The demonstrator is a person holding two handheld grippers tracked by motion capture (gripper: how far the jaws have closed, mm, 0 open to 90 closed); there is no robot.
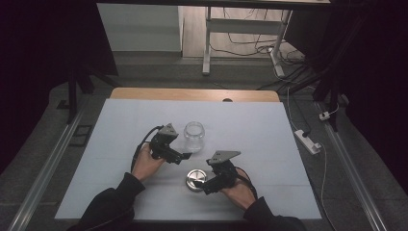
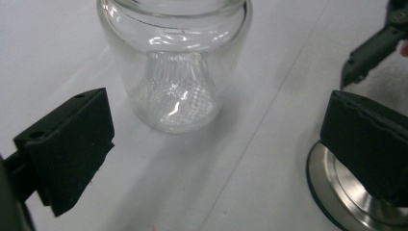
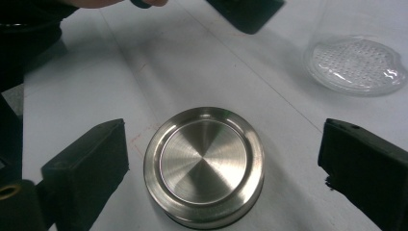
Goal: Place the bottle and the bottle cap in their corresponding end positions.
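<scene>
High view: glass jar [image 1: 194,136] stands upright mid-table on the white sheet [image 1: 115,144], mouth open. Metal lid [image 1: 195,179] lies flat on the sheet nearer the person, apart from the jar. Left gripper [image 1: 186,156] sits just beside the jar's base, right gripper [image 1: 199,187] at the lid.

Left gripper view: jaws spread wide, nothing between the pads; jar [image 2: 174,62] ahead, clear, empty, ribbed base. Lid edge [image 2: 320,190] at lower right, partly behind one jaw.

Right gripper view: jaws spread, straddling the lid [image 3: 204,165] without touching it. Lid is brushed steel, round, raised rim, dark underside edge. Jar base [image 3: 356,65] top right.

Status, my read: lid off and set down, both tools released. Whether it goes back on, can't tell.
</scene>
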